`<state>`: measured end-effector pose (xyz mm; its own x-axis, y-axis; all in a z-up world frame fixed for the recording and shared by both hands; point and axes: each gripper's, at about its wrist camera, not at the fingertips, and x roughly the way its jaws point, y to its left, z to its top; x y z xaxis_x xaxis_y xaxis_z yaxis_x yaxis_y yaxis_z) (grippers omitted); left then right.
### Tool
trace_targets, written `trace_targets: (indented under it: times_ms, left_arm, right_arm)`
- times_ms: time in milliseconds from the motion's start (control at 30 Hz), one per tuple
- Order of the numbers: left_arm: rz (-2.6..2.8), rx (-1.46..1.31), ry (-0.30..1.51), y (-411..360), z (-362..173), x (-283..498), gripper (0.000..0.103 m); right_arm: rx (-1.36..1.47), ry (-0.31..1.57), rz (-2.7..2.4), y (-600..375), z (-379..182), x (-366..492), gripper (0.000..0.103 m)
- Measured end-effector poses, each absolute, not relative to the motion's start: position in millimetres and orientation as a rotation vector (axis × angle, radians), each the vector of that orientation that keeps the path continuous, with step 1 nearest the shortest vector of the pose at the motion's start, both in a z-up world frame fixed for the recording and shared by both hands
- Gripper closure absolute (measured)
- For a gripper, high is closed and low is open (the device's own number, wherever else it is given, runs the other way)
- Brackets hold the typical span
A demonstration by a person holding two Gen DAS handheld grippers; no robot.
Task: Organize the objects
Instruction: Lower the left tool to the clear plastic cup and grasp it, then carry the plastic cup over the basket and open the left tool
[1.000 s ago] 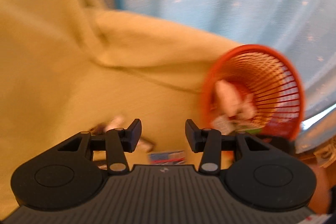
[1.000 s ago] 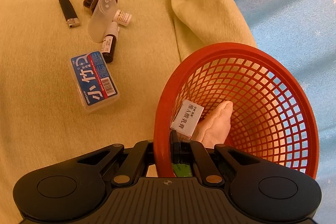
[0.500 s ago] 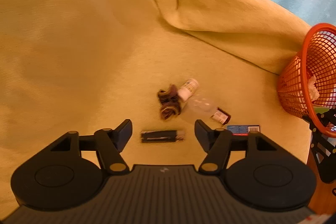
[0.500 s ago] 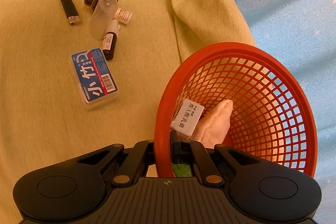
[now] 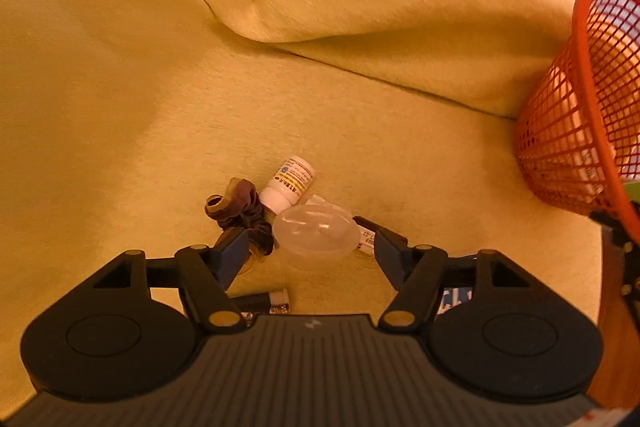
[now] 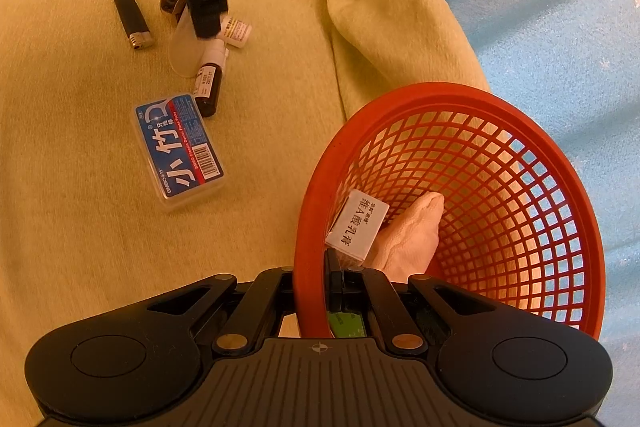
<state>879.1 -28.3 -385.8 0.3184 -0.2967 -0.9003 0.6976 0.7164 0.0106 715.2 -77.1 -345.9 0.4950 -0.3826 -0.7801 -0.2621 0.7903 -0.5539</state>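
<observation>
With a white box (image 6: 357, 224) and cloth (image 6: 412, 233) already in the red basket (image 6: 520, 187) gripped by the right hand-held gripper (image 6: 320, 291), the open left hand-held gripper (image 5: 310, 247) straddles the clear bottle (image 5: 316, 233) on the blanket (image 5: 120, 67), with five more items left.

On the yellow fleece blanket (image 6: 80, 227) we find a cluster: the black lighter (image 6: 133, 20) lies leftmost, the brown fabric hair tie (image 5: 240, 217) beside it, the clear plastic egg-shaped case (image 5: 316, 231) touching the hair tie, and the small white labelled bottle (image 5: 289, 184) behind the case. The dark glass dropper bottle (image 6: 210, 83) lies between the case and the blue-labelled clear floss-pick box (image 6: 179, 150). To the right of them sits the orange plastic mesh basket (image 6: 520, 163), holding a white cardboard box (image 6: 357, 224) against a white cloth bundle (image 6: 408, 235).
</observation>
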Motion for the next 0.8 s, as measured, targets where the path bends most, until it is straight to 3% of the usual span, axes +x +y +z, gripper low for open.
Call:
trace_targets:
  times_ms: [133,233,433,800]
  left_arm:
    - [-0.711,0.485,1.02,-29.5,-393.2,878.7,0.04]
    - [-0.728,0.504,1.02,-30.7,-396.3,880.9,0.049]
    - [-0.749,0.528,1.015,-33.5,-397.7,882.9,0.057]
    - [-0.724,0.522,1.044,-33.5,-366.7,875.5,0.058]
  right_arm:
    - [-0.693,1.07,-0.079,-77.0,-347.3,716.0,0.103]
    - [-0.689,1.069,-0.08,-76.9,-347.6,716.6,0.103]
    - [-0.686,1.068,-0.079,-76.9,-346.9,719.5,0.103]
    - [-0.693,1.077,-0.075,-76.1,-345.2,720.8,0.103]
